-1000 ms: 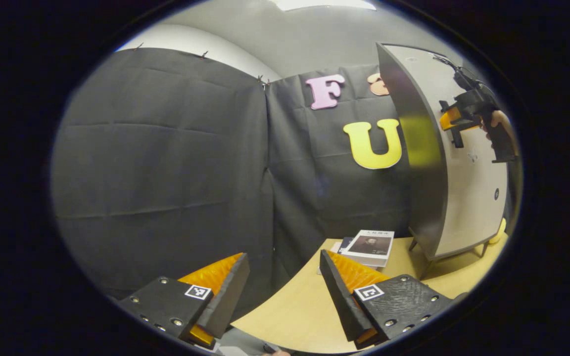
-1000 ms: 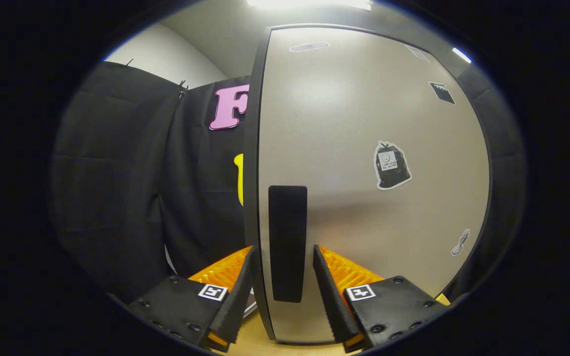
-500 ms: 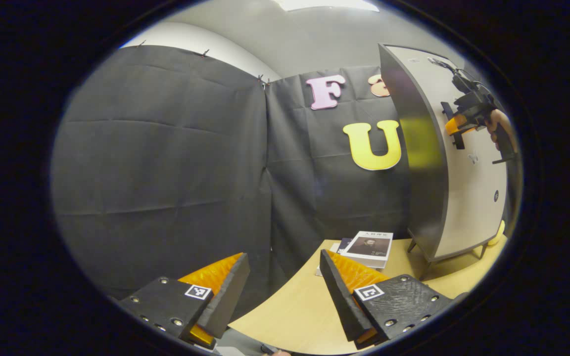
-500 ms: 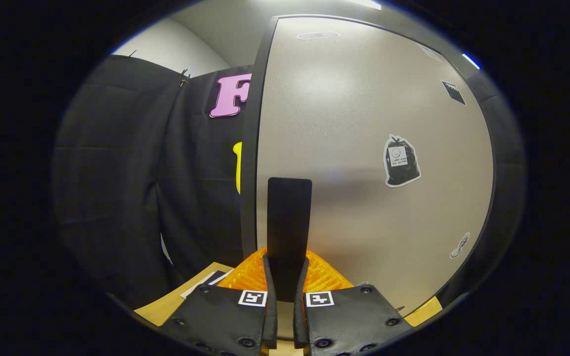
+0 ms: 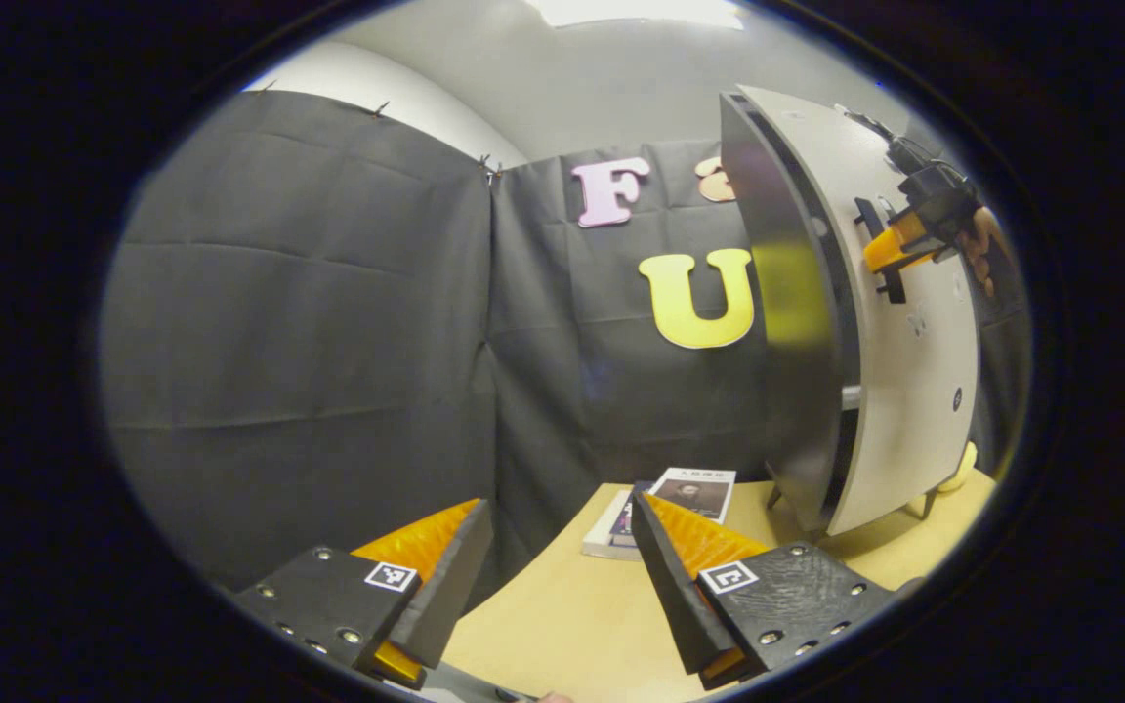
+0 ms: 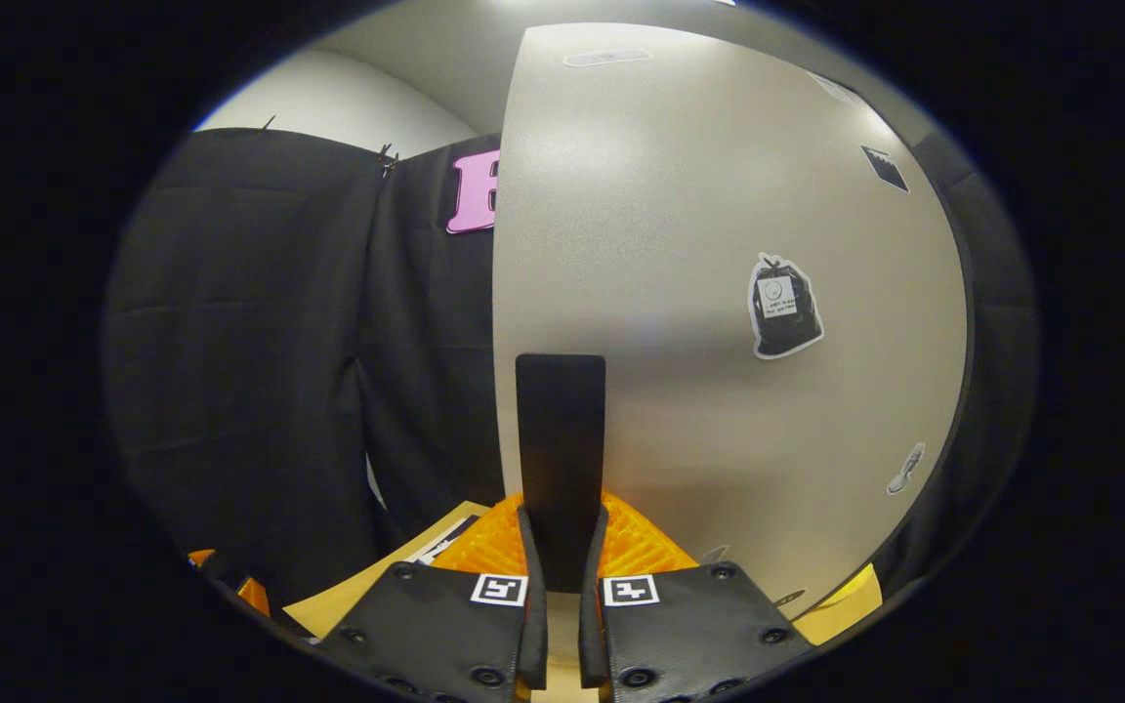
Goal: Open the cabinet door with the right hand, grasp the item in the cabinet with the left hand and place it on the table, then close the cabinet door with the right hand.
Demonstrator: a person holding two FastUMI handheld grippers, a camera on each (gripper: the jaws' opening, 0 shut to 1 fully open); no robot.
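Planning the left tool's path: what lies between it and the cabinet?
In the left gripper view, bare table, with books to one side of the cabinet.

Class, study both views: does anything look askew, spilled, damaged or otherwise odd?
Nothing stands out. The cabinet door is ajar only because the right gripper grips its handle. The books lie flat on the table.

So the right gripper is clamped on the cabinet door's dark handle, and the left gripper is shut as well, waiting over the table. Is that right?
Not quite: the left gripper is open, its fingers spread apart over the table, as the left gripper view shows. The rest holds: the right gripper is clamped on the dark handle of the cabinet door.
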